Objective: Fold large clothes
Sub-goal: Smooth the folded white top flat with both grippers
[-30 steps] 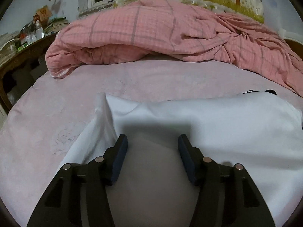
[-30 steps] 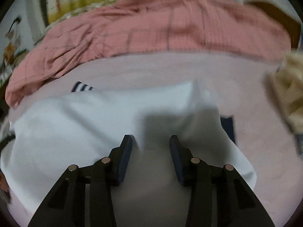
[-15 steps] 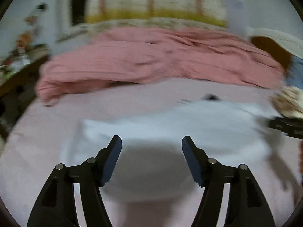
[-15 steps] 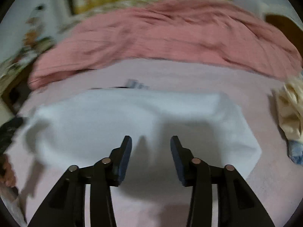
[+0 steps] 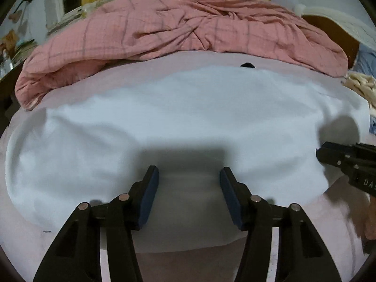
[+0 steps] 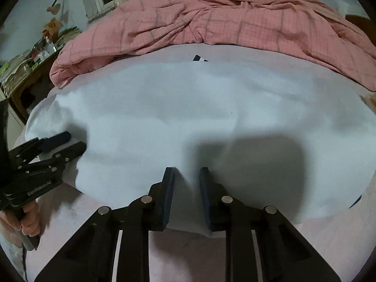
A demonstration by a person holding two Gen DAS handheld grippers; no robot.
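A large white garment (image 5: 183, 117) lies folded and spread flat on the pink bed sheet, also in the right wrist view (image 6: 199, 108). My left gripper (image 5: 189, 178) is open and empty, its tips just above the garment's near edge. My right gripper (image 6: 186, 176) is open with a narrower gap, empty, over the near edge; a small ridge of cloth rises between its fingers. A dark striped bit (image 6: 199, 58) peeks out at the garment's far edge. Each gripper shows in the other's view: the right one (image 5: 347, 162), the left one (image 6: 47, 150).
A bunched pink checked duvet (image 5: 178, 30) lies across the far side of the bed. A cream knitted item (image 5: 359, 87) lies at the right. A cluttered wooden table (image 6: 25, 70) stands to the left of the bed. Pink bed sheet (image 6: 329, 235) lies in front.
Both grippers have pulled back toward the near edge and swung toward the middle, so the whole garment now shows. Both stayed open.
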